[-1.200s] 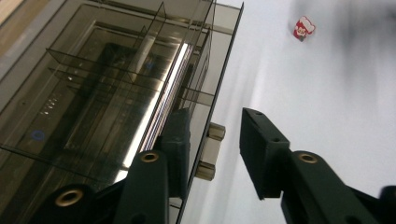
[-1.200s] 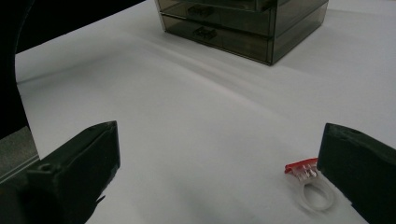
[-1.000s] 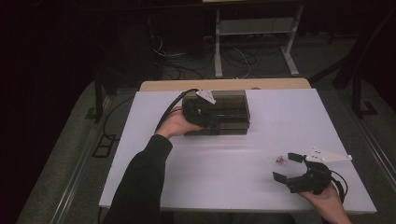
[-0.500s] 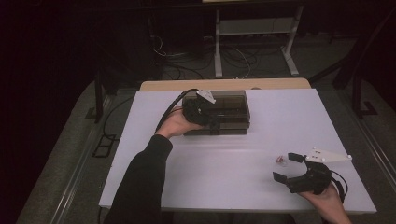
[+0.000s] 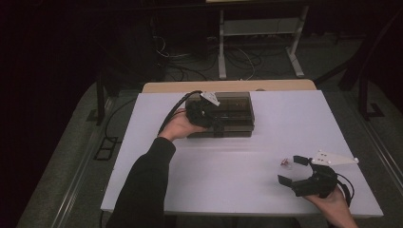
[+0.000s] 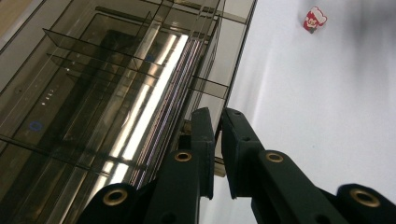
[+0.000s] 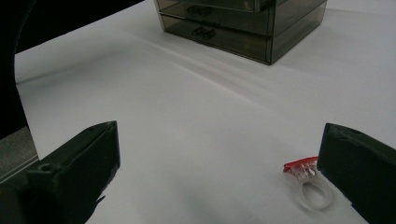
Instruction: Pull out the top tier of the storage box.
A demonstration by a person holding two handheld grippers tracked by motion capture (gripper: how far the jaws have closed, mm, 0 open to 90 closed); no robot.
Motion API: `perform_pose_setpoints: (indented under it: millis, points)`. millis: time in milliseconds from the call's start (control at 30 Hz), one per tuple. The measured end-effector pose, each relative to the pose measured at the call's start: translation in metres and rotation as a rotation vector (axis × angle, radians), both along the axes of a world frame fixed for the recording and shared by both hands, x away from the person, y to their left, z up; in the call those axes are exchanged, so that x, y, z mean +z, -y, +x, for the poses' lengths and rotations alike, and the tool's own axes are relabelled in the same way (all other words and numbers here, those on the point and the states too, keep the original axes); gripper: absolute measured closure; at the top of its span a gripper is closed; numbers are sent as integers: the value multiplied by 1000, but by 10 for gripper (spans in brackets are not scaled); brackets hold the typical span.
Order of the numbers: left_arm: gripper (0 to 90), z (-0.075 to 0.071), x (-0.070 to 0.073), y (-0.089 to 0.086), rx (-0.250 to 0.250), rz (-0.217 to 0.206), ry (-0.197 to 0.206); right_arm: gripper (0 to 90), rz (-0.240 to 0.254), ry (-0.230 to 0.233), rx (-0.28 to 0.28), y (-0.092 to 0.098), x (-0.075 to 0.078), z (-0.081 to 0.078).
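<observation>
Smoked-grey transparent plastic drawer chest sits at the far middle of the white table, its long axis running left to right across the table and its drawer fronts facing the person. Left gripper rests against the front of the chest at its left end, and in the left gripper view its black jaws, having just been closing, stand almost together on a small handle at the drawer's front edge. Right gripper lies near the table's right front corner, held in the person's hand, jaws spread wide with nothing pressed between them. Small clear plastic ring with a red top lies flat on the table just beside the right-hand jaw in the right gripper view, well apart from the chest.
</observation>
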State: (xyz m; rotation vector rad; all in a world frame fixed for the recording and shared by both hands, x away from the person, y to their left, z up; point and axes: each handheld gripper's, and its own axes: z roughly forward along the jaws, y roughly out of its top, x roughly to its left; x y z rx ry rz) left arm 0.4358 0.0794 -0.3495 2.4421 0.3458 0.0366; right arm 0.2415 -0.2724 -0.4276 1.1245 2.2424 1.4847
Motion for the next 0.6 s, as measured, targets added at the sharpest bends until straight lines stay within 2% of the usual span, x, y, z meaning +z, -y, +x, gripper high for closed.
perform_pose_setpoints:
  millis: [233,600]
  points:
    - [829,-1,0,0,-10,-3,-12,0,0,-1,0,0,0,0]
    - [830,-6,1,3,-25,20,0,0,1,-1,-1,0,0,0]
